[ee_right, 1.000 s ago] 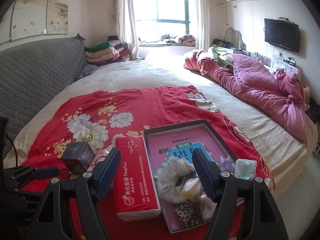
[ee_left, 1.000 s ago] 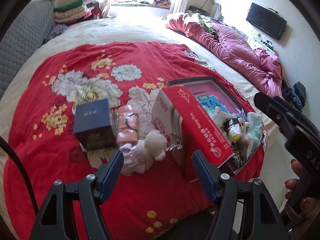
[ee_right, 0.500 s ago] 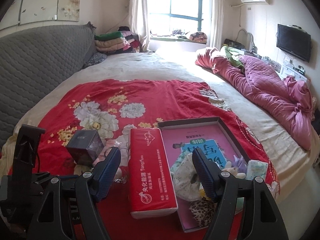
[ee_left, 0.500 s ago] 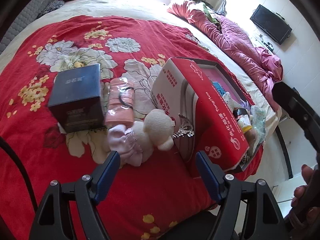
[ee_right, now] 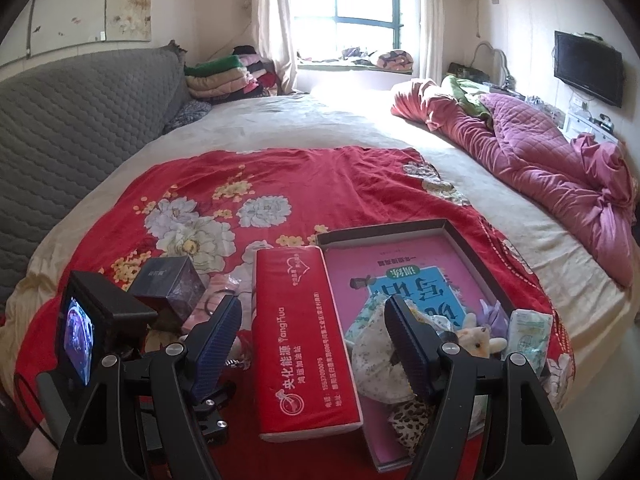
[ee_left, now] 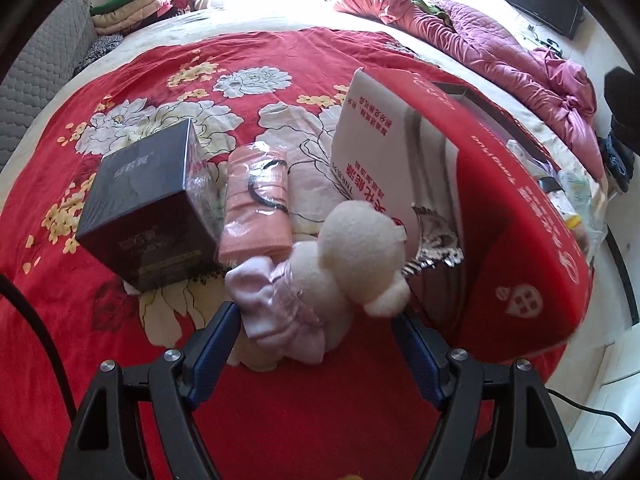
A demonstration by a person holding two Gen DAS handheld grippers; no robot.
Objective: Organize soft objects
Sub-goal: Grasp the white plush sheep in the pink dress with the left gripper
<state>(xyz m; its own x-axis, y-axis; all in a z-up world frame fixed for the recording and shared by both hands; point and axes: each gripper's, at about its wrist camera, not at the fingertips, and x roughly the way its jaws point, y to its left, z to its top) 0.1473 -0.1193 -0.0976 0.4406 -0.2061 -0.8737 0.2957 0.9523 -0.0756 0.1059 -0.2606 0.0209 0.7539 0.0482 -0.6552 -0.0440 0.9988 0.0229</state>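
Left of your left gripper point(ee_left: 316, 320): dark box point(ee_left: 148, 208), pink folded cloth point(ee_left: 256, 204), both loose on red blanket point(ee_left: 168, 60). Jaws were wide, had just been opening, plush bear point(ee_left: 340, 264) sat between tips, not pinched. Right of it: red tissue pack point(ee_left: 500, 216). Your right gripper point(ee_right: 314, 332) was wide, empty, above tray point(ee_right: 464, 236). Several soft items already lay in tray; bear and cloth probably left.

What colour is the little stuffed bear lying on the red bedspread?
Cream-white, wearing a pale pink satin dress. The stuffed bear shows best in the left wrist view.
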